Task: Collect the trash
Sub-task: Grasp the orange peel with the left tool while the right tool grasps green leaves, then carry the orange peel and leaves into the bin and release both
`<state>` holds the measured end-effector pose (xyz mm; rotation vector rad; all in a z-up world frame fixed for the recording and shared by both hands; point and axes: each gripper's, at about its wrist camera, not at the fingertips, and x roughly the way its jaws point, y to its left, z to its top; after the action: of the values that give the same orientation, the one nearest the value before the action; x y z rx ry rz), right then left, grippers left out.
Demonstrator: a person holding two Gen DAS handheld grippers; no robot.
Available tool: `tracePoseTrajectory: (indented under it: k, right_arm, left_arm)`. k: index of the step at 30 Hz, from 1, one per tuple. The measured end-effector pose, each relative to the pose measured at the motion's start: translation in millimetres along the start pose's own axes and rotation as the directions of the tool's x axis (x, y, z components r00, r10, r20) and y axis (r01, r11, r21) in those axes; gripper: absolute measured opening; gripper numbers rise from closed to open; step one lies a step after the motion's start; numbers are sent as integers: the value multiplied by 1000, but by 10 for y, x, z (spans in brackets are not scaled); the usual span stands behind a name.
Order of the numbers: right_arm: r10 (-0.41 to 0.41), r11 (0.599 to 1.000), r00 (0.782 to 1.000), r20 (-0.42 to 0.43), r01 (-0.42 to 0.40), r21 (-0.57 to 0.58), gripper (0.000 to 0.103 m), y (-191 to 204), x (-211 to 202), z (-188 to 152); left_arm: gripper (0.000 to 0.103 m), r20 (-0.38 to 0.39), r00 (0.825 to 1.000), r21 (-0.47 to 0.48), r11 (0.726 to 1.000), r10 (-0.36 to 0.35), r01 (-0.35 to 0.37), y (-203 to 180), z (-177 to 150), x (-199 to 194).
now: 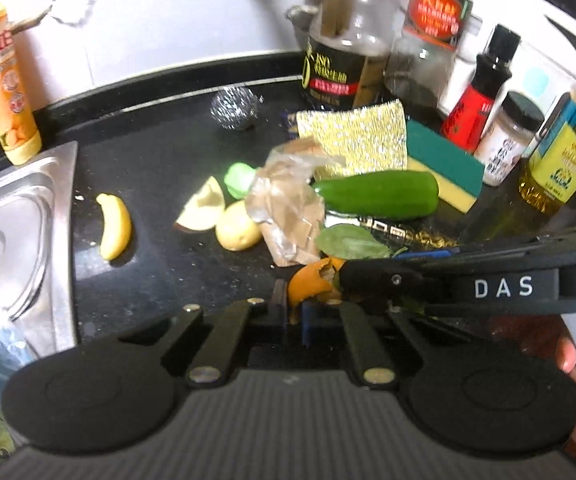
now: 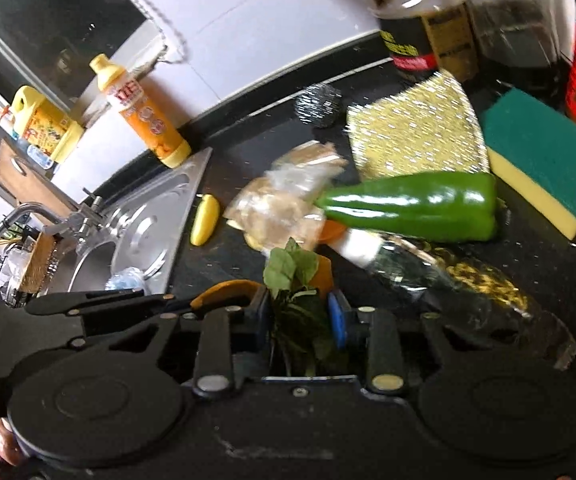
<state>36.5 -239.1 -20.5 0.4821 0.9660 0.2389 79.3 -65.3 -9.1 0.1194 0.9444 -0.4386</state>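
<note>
**Two grippers pinching scraps over a cluttered table**

The left gripper [image 1: 294, 312] is pinching a curl of orange peel [image 1: 308, 280], its jaws pressed almost fully together on the thin rind. The right gripper [image 2: 302, 316] is clamping a bunch of green leaves [image 2: 292, 268], jaws partly closed around the stems. Both are sitting low over the black table [image 1: 159, 168], very near each other, the right one's arm crossing the left view.

Risks, as a judgement: the peel is looking thin and curved, so it may be slipping out if jerked; loose leaves may be dropping from the bunch; the two grippers may be knocking together; a swing could be nudging the pepper [image 1: 376, 196] or the bottles behind.

Still lying on the table, counted: one crumpled wrapper [image 1: 288, 200], one banana-shaped piece [image 1: 113, 226], two pale fruit pieces [image 1: 219, 216], one green cap [image 1: 237, 180], one loose leaf [image 1: 348, 246], one pepper, two sponges, one steel scourer [image 1: 233, 108]. The sink [image 1: 19, 220] is sitting on the left, a yellow bottle [image 1: 3, 76] beside it
</note>
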Motion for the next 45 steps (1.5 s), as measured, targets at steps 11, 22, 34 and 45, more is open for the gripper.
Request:
tracePoseTrajectory:
  k: [11, 22, 34, 45]
  right_arm:
    - [14, 998, 1000, 26, -12, -64, 30, 733, 16, -32]
    - [32, 986, 999, -4, -32, -164, 30, 1663, 270, -227]
    - [41, 964, 996, -78, -60, -258, 30, 2505, 646, -560]
    - [39, 959, 983, -177, -87, -268, 30, 2859, 1127, -775]
  left_arm:
    - [6, 82, 997, -54, 999, 4, 1, 468, -179, -484]
    - [6, 129, 991, -143, 989, 41, -22, 1225, -625, -960]
    - [7, 133, 986, -251, 966, 96, -61, 1980, -1180, -1266]
    - [7, 44, 981, -307, 937, 188, -166, 2499, -1585, -1291]
